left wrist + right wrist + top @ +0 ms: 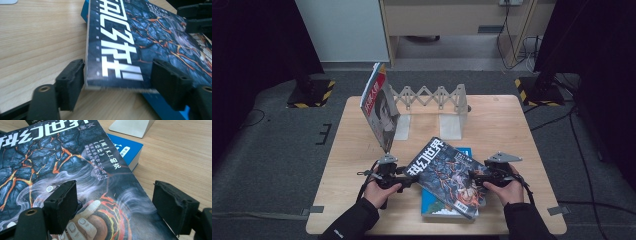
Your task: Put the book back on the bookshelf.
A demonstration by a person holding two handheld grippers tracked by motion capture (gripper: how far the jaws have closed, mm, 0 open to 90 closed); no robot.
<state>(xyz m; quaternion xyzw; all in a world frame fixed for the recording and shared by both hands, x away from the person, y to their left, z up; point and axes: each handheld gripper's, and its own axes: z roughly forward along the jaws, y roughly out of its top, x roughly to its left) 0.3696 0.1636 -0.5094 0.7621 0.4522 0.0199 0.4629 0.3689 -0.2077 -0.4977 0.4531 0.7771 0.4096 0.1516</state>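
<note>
Magazine (pixel 447 175) with a dark, lava-cracked cover lies askew on a blue book (pixel 439 205) near our edge of the wooden table (pixel 507 125), a gripper at each end.

We see little of the blue book: the glossy magazine hides most of it, leaving a corner and one edge showing. In the left gripper view, the left gripper (pixel 117 82) straddles the magazine's lower edge with its jaws spread wide; the left pad sits right at the spine corner, though we cannot tell if it presses. In the right gripper view, the right gripper (pixel 116 206) stands just as wide over the cover's far edge, its pads clear of the paper. Behind, another magazine (pixel 379 107) leans tilted against a pale accordion-style rack (pixel 434 97).
</note>
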